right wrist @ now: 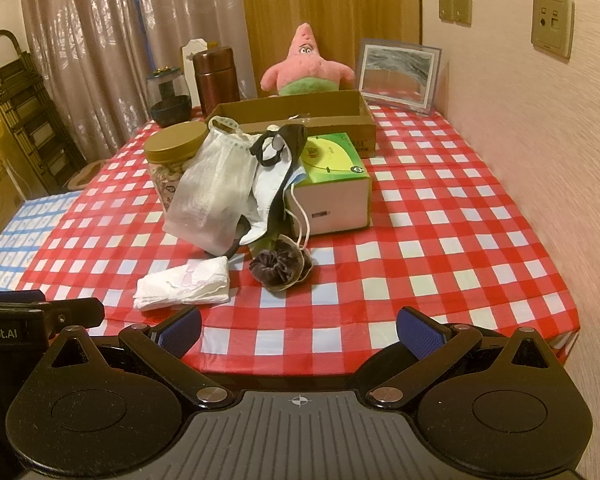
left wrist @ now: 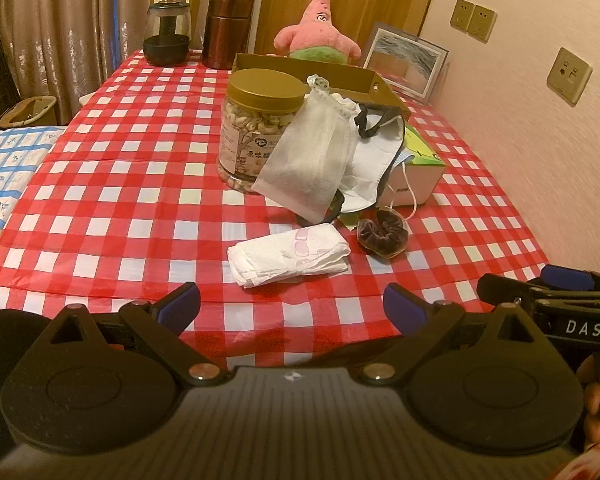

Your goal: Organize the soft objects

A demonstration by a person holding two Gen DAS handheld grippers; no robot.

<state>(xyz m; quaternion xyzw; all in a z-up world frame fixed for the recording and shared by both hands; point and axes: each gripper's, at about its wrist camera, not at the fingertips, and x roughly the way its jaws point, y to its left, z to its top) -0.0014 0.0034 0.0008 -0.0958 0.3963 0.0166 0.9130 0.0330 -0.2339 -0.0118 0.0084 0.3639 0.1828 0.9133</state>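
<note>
Tissue, folded into a white wad [left wrist: 288, 255], is seen lying flat on the red-and-white checked tablecloth [left wrist: 120, 208], directly ahead of the left gripper [left wrist: 292, 304] and closest to it of all the soft things; its long axis is laid crosswise to the fingers, with the thicker end turned toward the right. Just to the right of the wad and slightly farther off, a dark velvet scrunchie [left wrist: 383, 237] is found, apart from the wad. Behind both, a white mesh drawstring pouch [left wrist: 312, 156] is propped at a slant against a gold-lidded plastic jar [left wrist: 260, 128], its drawstring end pointed up and away. Face masks [left wrist: 374, 160] are draped beside it over a tissue box with a green top [right wrist: 336, 184]. Farther ahead an open cardboard box [right wrist: 300, 116] is set, and beyond it a pink starfish plush [right wrist: 306, 68] is seated upright.

Both tools are held short of the table edge. The left gripper's blue-padded fingers [left wrist: 180, 306] are spread wide, with nothing between or against them. The right gripper [right wrist: 300, 330] is likewise spread wide and empty, the scrunchie lying ahead of it and the wad ahead to its left.

"DAS" can be read on the right gripper's side in the left view, and "Robot.AI" on the left gripper's side in the right view. Chinese characters are printed on the jar label but cannot be read with confidence.
</note>
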